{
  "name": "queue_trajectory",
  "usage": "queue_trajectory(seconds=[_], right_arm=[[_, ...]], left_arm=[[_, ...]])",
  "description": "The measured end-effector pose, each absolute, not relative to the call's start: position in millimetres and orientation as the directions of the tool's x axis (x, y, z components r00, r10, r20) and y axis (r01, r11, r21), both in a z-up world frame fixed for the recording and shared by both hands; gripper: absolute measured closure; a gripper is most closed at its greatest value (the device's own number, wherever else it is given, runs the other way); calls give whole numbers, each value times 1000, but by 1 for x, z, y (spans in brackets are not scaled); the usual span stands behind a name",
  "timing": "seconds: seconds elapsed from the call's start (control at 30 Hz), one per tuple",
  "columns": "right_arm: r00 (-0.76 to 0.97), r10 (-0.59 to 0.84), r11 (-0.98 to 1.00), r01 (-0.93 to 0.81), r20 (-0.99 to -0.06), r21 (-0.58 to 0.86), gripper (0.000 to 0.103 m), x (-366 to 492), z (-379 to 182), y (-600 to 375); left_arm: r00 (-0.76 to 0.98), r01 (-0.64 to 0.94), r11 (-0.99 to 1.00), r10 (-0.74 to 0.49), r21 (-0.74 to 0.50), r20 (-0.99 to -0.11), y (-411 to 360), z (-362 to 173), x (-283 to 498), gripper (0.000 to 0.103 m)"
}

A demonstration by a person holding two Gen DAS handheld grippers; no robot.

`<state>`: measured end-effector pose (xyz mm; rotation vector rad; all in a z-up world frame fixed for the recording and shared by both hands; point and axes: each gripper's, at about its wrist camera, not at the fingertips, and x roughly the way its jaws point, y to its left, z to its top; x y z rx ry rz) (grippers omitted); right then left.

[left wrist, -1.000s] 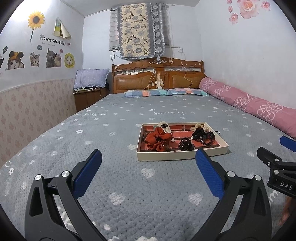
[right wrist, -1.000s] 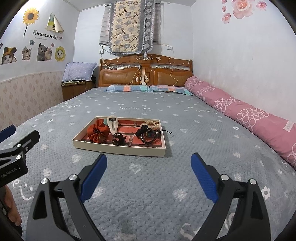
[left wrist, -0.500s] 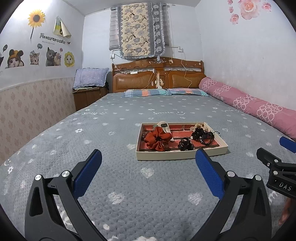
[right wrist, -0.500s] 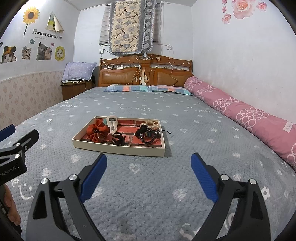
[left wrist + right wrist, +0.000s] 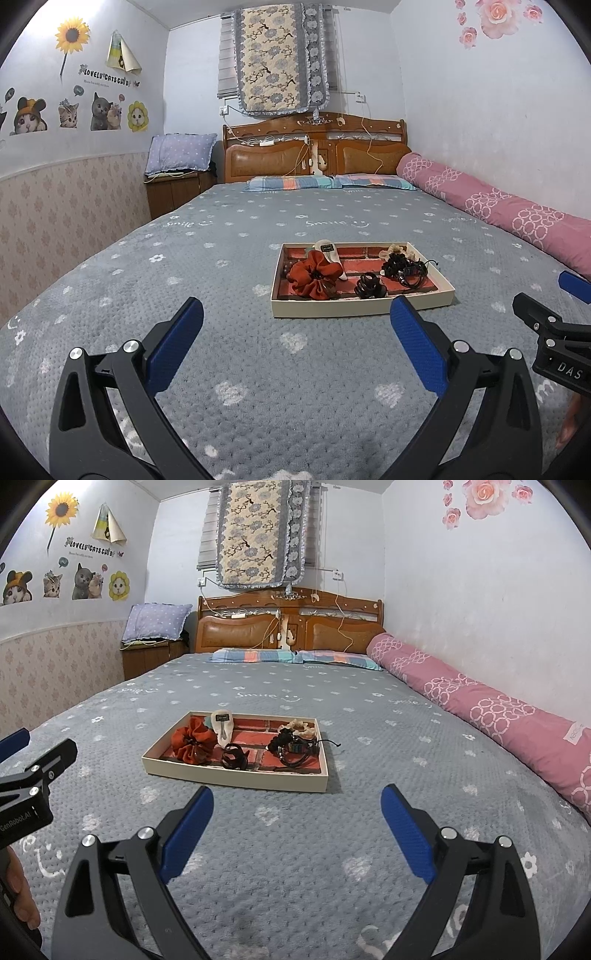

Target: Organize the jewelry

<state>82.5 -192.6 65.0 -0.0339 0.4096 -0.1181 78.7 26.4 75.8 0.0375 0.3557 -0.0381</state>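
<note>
Showing, left to right: left gripper [image 5: 295, 326], jaws spread and empty; tray [image 5: 364, 308] on the bedspread [image 5: 229, 258] holding rust scrunchie [image 5: 314, 275], claw clip [image 5: 367, 286], dark bracelets [image 5: 404, 267]; right gripper [image 5: 297, 808], likewise spread, empty. Stage ambiguous: sorted already, or awaiting sorting.

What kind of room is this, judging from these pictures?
Most likely a home bedroom: a large bed with a wooden headboard and pillows, and cat stickers on the wall.
</note>
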Motion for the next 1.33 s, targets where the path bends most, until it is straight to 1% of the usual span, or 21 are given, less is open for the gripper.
queue_trajectory(seconds=[1.1,1.33], right_arm=[[910,-123,992,108,-395,-59,13,82,65,-191],[910,-122,992,108,-395,-58,13,82,65,-191]], left_arm=[[933,42,999,-32,21,-359,23,69,79,5],[924,46,999,-38,10,-380,27,68,82,5]])
